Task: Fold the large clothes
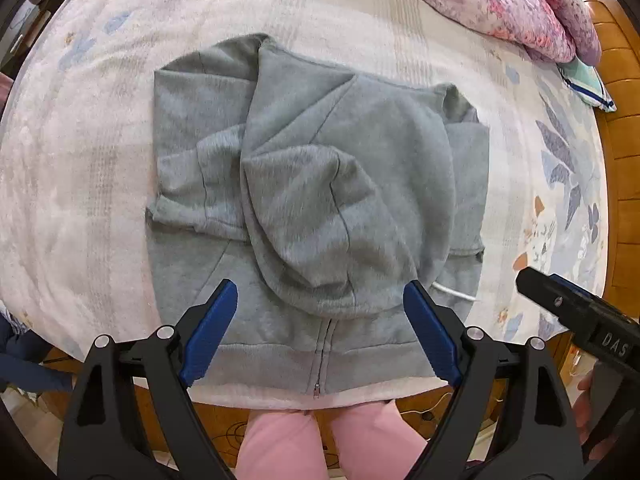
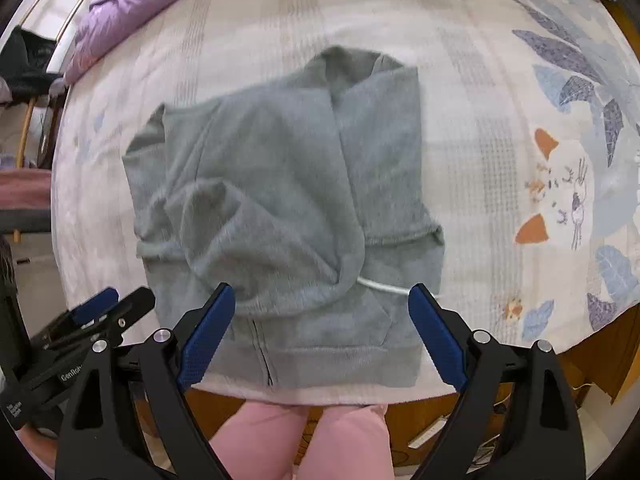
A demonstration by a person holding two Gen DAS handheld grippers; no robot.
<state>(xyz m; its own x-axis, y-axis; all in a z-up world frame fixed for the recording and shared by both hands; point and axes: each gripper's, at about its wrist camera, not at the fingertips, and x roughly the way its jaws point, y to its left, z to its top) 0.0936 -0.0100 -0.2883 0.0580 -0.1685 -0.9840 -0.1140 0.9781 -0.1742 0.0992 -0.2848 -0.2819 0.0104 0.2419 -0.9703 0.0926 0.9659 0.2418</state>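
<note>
A grey zip hoodie lies on the bed, sleeves folded in and the hood laid down over its front, hem and zipper at the near edge. A white drawstring pokes out on its right side. My left gripper hangs high above the hem, open, nothing between its blue pads. In the right wrist view the same hoodie lies below my right gripper, which is open too and holds nothing. The drawstring shows near its right finger. Each gripper appears in the other's view: the right gripper, the left gripper.
The bed has a pale patterned sheet. A pink floral quilt is bunched at the far right, a purple quilt at the far left. The wooden bed frame runs along the right. The person's pink trouser legs stand at the near edge.
</note>
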